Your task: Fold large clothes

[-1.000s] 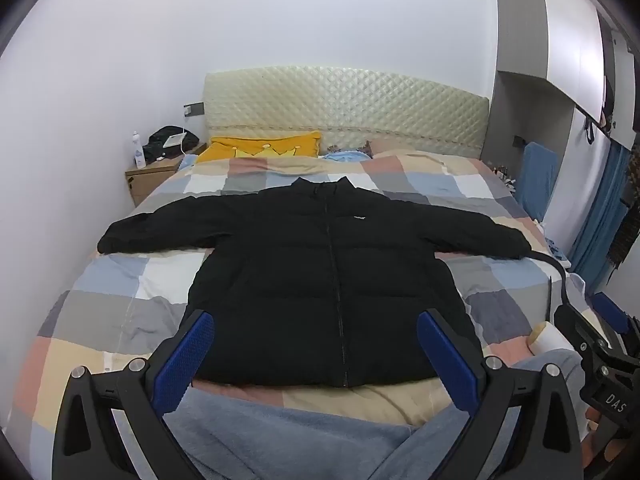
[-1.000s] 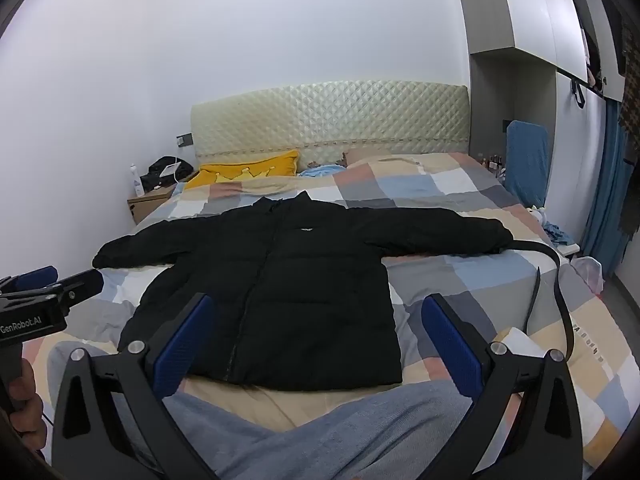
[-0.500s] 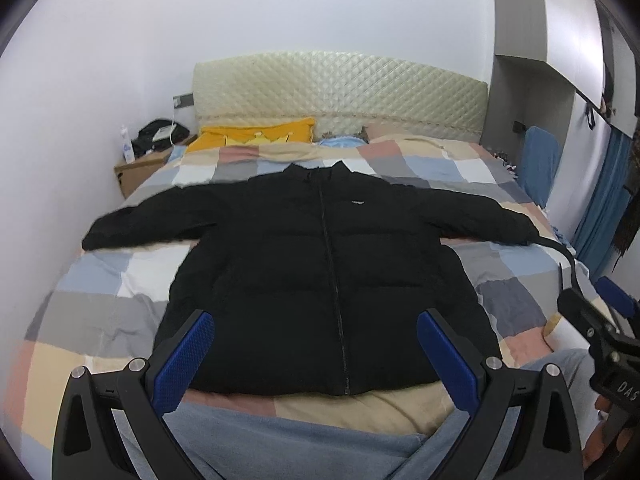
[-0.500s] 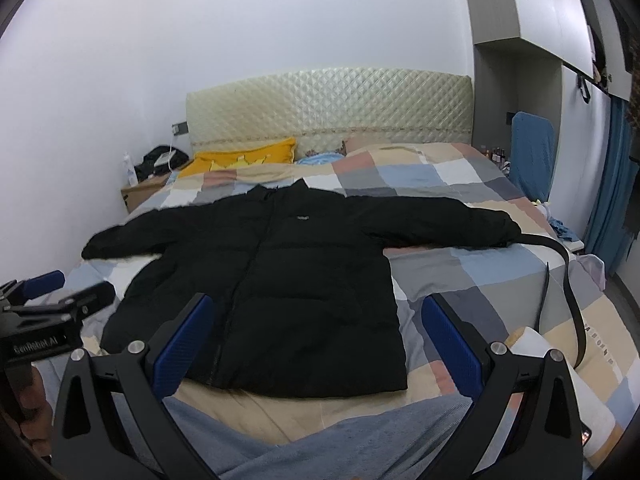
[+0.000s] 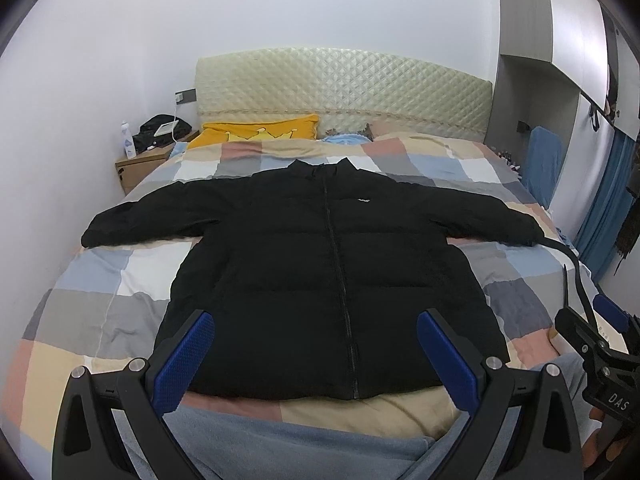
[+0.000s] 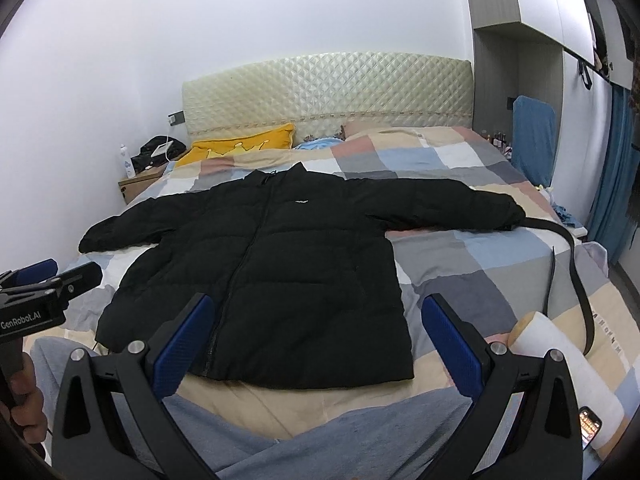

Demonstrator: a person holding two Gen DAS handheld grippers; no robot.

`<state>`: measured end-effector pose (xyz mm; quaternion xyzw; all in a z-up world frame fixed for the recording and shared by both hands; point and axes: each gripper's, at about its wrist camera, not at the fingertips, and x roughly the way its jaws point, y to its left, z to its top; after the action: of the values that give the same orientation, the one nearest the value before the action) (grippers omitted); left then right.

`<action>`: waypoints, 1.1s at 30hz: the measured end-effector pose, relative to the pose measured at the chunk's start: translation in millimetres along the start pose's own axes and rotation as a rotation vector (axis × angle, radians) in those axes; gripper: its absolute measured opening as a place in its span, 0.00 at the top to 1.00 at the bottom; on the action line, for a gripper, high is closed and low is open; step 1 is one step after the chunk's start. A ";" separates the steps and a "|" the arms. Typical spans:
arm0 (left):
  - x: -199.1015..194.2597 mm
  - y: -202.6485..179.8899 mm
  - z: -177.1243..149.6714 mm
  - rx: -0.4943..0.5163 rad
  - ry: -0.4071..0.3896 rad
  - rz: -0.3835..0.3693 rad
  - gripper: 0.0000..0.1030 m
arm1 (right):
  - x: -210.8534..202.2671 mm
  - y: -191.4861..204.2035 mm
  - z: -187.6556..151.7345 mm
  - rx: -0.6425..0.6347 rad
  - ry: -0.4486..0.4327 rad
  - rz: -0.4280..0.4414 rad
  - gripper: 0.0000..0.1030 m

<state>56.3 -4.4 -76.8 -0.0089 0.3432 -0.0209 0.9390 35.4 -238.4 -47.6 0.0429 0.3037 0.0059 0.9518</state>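
Observation:
A black puffer jacket (image 5: 320, 264) lies flat and zipped on the checked bedspread (image 5: 100, 280), front up, both sleeves spread out sideways, collar toward the headboard. It also shows in the right wrist view (image 6: 272, 272). My left gripper (image 5: 316, 356) is open and empty, held above the jacket's hem. My right gripper (image 6: 318, 340) is open and empty, over the hem's right part. Each gripper shows at the edge of the other's view.
A black belt (image 6: 576, 280) lies on the bed by the right sleeve. A white roll (image 6: 560, 360) and a phone (image 6: 590, 426) lie at the near right. A yellow pillow (image 5: 256, 134) rests at the headboard. A bedside table (image 5: 140, 160) stands left. The holder's grey-trousered legs (image 5: 280, 440) are at the foot.
Both grippers have moved forward and a little higher toward the jacket, which now fills more of each view. Both stay open. The jacket has not moved.

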 end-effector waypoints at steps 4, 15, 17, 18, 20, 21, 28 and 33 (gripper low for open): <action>1.0 1.3 1.1 -0.003 0.004 -0.003 0.01 | -2.0 1.2 0.8 -0.002 -0.005 0.000 0.00; 2.0 1.0 2.7 0.001 0.009 -0.014 0.01 | -4.5 -2.4 2.4 0.002 -0.006 -0.002 0.00; 2.2 0.8 2.8 -0.004 0.008 -0.015 0.01 | -4.7 -2.1 2.1 0.000 -0.008 -0.006 0.00; 2.5 1.6 3.1 -0.006 0.009 -0.015 0.01 | -4.5 -2.1 2.4 -0.001 -0.007 -0.008 0.00; 2.3 1.8 3.4 -0.005 0.010 -0.016 0.01 | -4.4 -2.3 2.3 -0.001 -0.007 -0.008 0.00; 2.5 2.0 3.4 -0.005 0.010 -0.017 0.01 | -4.5 -2.4 2.8 -0.001 -0.006 -0.008 0.00; 2.4 2.4 3.2 -0.008 0.011 -0.020 0.01 | -4.5 -2.9 1.7 0.000 -0.010 -0.009 0.00; 3.3 2.7 3.8 -0.005 0.016 -0.021 0.01 | -4.2 -3.5 1.4 -0.001 -0.005 -0.007 0.00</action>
<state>61.3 -1.8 -76.1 -0.0149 0.3507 -0.0299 0.9359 32.7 -242.2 -44.3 0.0414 0.3017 0.0024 0.9525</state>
